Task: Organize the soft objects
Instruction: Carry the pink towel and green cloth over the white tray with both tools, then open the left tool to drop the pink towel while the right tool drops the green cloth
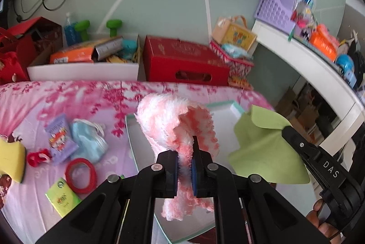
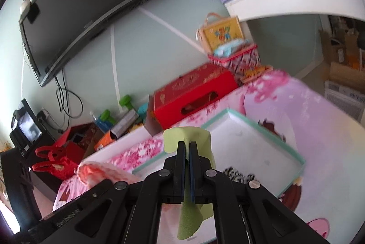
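Observation:
My left gripper (image 1: 184, 166) is shut on a fluffy pink-and-white towel (image 1: 168, 120) and holds it up over a shallow white tray with a teal rim (image 1: 131, 136) on the pink bed. My right gripper (image 2: 187, 148) is shut on a thin green cloth (image 2: 184, 136), which also shows at the right of the left wrist view (image 1: 262, 152), lifted above the same tray (image 2: 246, 145). The pink towel shows at the lower left of the right wrist view (image 2: 91, 172). A black-and-white patterned item (image 2: 237, 175) lies in the tray.
On the bed left of the tray lie a blue face mask (image 1: 87, 141), a purple packet (image 1: 60, 139), a red tape ring (image 1: 81, 174), a green tissue pack (image 1: 62, 198), a yellow sponge (image 1: 11, 159). A red box (image 1: 182, 61) and white box (image 1: 84, 66) stand behind.

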{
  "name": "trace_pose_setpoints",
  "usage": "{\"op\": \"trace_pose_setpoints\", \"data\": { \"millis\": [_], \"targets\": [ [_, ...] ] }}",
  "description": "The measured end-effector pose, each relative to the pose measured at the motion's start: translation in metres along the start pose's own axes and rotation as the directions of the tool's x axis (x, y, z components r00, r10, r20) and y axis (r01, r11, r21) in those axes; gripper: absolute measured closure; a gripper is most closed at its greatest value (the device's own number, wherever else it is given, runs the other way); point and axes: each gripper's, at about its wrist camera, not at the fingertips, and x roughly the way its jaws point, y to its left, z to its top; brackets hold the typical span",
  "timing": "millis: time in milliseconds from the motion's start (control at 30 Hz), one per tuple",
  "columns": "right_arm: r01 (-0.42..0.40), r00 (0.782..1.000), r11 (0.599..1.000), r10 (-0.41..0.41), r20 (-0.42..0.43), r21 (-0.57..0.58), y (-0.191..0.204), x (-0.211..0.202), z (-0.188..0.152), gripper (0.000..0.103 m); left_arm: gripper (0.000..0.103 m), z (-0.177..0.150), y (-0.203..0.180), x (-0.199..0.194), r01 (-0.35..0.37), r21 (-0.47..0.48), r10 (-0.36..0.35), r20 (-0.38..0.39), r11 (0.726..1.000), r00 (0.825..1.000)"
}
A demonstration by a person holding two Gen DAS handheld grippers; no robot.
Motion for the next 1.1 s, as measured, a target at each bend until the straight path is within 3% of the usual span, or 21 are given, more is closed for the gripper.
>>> {"op": "trace_pose_setpoints", "data": {
  "millis": [300, 600, 967, 1033, 1100],
  "targets": [
    [0.062, 0.991, 0.998, -0.063, -0.118, -0.012, -0.009, 0.034, -0.019, 0.1, 0.094, -0.015, 0.002, 0.041, -0.029, 0.016, 0.031, -0.114, 0.999, 0.993],
    [0.128, 0.975, 0.992, -0.13, -0.182, -0.024, -0.015, 0.047, -0.027, 0.097, 0.093, -0.029, -0.003, 0.08, -0.03, 0.033, 0.036, -0.209, 0.999, 0.977],
    [0.144, 0.969, 0.989, -0.147, -0.2, -0.028, -0.018, 0.046, -0.026, 0.096, 0.093, -0.034, 0.004, 0.095, -0.066, 0.028, 0.07, -0.223, 0.997, 0.972],
    [0.153, 0.968, 0.987, -0.158, -0.196, -0.045, -0.015, 0.044, -0.024, 0.096, 0.09, -0.034, 0.005, 0.096, -0.065, 0.024, 0.069, -0.225, 0.998, 0.972],
    [0.143, 0.971, 0.989, -0.148, -0.186, -0.041, -0.014, 0.04, -0.021, 0.096, 0.073, -0.033, 0.004, 0.094, -0.07, 0.03, 0.075, -0.228, 0.997, 0.971]
  ]
}}
